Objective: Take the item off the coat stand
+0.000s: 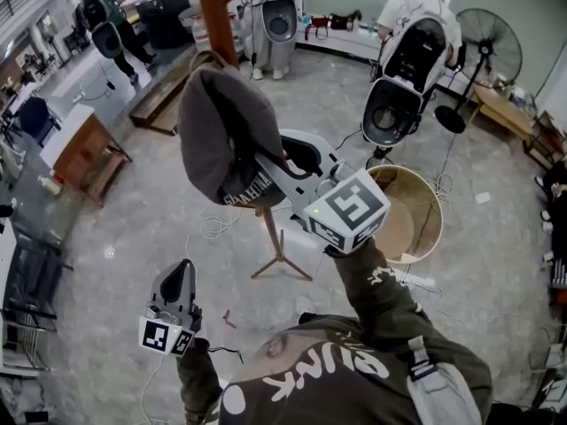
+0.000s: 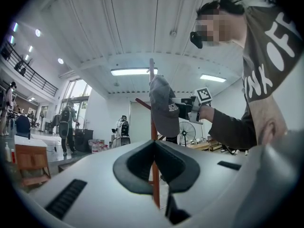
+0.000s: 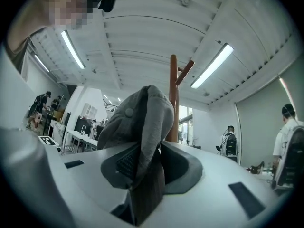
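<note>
A dark grey cap (image 1: 221, 131) hangs on the top of the red-brown wooden coat stand (image 1: 213, 7). My right gripper (image 1: 264, 168) reaches into the cap from the right, and its jaws are shut on a fold of the cap's fabric (image 3: 142, 122), with the stand's pole (image 3: 174, 94) right behind. My left gripper (image 1: 182, 277) hangs low at the left, away from the stand, with its jaws together and nothing in them. In the left gripper view the cap (image 2: 164, 108) and the stand (image 2: 152, 75) show ahead, beyond that gripper's tips (image 2: 153, 146).
The stand's tripod legs (image 1: 279, 259) rest on the stone floor. A round wooden tub (image 1: 425, 215) stands to the right of them. A floor fan (image 1: 487, 47) is at the far right, a wooden table (image 1: 89, 153) at the left, and people with backpack rigs stand beyond.
</note>
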`<state>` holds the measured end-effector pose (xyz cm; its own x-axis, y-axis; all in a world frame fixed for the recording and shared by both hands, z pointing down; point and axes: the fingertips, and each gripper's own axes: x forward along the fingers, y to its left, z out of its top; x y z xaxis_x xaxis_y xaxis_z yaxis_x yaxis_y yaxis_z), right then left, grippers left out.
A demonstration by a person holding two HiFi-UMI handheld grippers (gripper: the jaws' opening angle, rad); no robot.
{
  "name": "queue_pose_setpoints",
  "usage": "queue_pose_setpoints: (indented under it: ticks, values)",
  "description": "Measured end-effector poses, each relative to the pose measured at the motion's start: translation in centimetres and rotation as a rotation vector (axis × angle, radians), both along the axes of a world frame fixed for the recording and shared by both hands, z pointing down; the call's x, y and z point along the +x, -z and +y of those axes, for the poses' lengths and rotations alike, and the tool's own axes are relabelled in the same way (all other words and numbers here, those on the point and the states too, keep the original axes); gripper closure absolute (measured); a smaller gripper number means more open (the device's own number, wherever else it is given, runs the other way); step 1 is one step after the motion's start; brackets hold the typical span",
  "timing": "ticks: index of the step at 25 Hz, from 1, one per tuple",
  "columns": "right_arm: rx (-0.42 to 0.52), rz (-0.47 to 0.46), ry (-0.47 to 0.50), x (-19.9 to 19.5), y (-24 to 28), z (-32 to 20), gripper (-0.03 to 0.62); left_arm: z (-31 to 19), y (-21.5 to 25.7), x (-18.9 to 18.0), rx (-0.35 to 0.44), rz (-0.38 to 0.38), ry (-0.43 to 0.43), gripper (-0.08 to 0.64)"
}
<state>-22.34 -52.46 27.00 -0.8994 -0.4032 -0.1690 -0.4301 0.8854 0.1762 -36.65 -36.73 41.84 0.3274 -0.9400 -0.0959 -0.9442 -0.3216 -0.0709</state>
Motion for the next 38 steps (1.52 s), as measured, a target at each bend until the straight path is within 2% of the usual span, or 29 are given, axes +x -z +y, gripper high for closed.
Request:
queue_pose_setpoints:
  ticks: [6, 13, 20, 30, 34, 38]
  values:
    - [0.037, -0.047, -0.002, 0.6, 2.4, 0.7, 0.518, 0.7, 0.6, 0.2, 0.010, -0.001, -0.004, 0.557]
    - [0.091, -0.086, 0.022, 0.8, 5.4, 2.7, 0.529, 2.2, 1.4, -0.3, 0.024, -0.007, 0.006, 0.557]
    - [0.091, -0.082, 0.043, 0.6, 4.7, 5.3, 0.531, 3.9, 1.5, -0.7, 0.033, -0.011, 0.018, 0.557]
    - [0.041, -0.042, 0.014, 4.7, -2.4, 11.6, 0.531, 8.6, 1.1, 0.4, 0.046, -0.009, -0.002, 0.557]
    - [-0.013, 0.007, -0.007, 6.3, -6.9, 15.0, 0.531, 10.7, -0.6, 1.6, 0.033, 0.014, -0.051, 0.557]
    - [-0.085, 0.055, -0.075, 8.5, -10.9, 18.0, 0.531, 12.8, -2.0, 3.1, 0.007, 0.036, -0.118, 0.557]
